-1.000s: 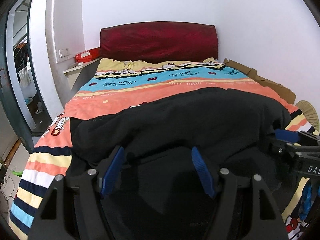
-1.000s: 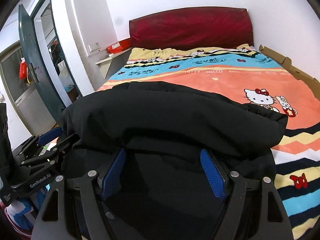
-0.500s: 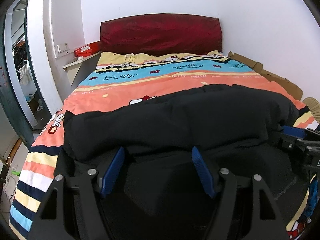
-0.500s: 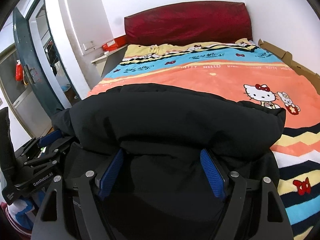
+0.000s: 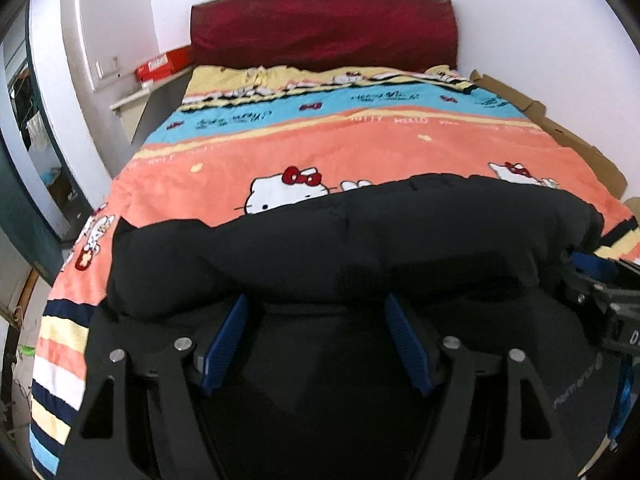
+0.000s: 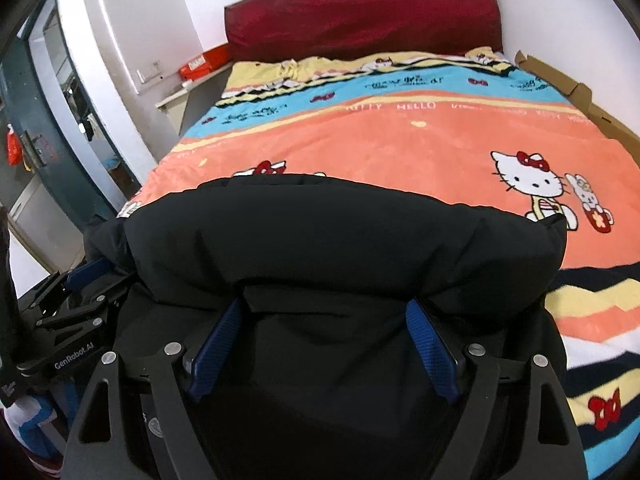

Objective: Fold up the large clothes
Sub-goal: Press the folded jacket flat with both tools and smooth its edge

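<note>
Sliding nearer across the bed [image 5: 360,148], the black coat [image 5: 352,240] is being folded over, both hand-held grippers [image 5: 316,344] [image 6: 324,344] gaping wide around fabric; flattening comes next.

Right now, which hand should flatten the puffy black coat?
Probably the right gripper: the coat bulges highest in front of it. The left gripper faces a lower roll. Both jaws are open.

A cartoon-print blanket [image 6: 420,148] covers the bed below a dark red headboard [image 6: 360,12], a red box [image 5: 162,66] on the ledge beside it
</note>
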`<action>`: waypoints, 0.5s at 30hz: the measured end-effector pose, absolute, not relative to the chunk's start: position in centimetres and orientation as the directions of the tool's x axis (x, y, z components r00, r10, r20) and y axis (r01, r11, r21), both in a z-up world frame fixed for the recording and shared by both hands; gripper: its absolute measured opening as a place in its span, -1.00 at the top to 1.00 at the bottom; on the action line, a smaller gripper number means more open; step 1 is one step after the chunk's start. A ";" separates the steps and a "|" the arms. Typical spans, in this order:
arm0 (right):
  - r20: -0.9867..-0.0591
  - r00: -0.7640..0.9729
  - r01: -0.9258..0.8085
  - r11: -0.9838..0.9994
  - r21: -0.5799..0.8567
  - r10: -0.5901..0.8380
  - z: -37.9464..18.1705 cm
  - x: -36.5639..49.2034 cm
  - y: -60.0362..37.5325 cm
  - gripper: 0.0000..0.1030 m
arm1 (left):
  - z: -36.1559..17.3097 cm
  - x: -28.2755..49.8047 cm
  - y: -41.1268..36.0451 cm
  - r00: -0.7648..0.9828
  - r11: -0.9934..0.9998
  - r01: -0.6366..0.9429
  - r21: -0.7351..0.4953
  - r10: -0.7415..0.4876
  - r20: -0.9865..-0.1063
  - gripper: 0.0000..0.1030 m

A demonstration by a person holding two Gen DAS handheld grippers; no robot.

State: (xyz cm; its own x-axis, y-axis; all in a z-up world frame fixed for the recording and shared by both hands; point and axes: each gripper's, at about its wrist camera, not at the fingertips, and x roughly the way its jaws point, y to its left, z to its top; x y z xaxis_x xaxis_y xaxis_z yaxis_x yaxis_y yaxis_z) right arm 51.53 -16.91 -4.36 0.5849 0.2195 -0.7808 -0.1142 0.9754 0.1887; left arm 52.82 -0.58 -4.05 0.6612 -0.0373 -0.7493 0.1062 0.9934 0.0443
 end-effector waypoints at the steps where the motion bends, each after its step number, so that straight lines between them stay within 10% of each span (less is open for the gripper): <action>1: -0.786 0.580 -0.113 0.976 0.185 0.216 -4.7 52.1 -16.8 -0.62 | -4.3 53.3 -0.5 0.658 0.994 0.102 0.045 -0.034 -0.752 -0.43; 15: -0.855 0.478 -0.062 0.978 0.198 0.203 -9.3 59.8 -17.3 -0.73 | -7.9 61.4 -0.4 0.567 0.998 0.061 0.007 -0.029 -0.823 -0.51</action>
State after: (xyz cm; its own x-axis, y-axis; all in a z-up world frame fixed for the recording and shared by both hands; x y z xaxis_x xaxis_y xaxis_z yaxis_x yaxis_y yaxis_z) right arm 59.80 -17.28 -9.27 0.4783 0.2027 -0.8545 -0.0617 0.9784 0.1975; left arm 61.44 -0.40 -7.86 0.5667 -0.0290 -0.8234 0.0613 0.9981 0.0071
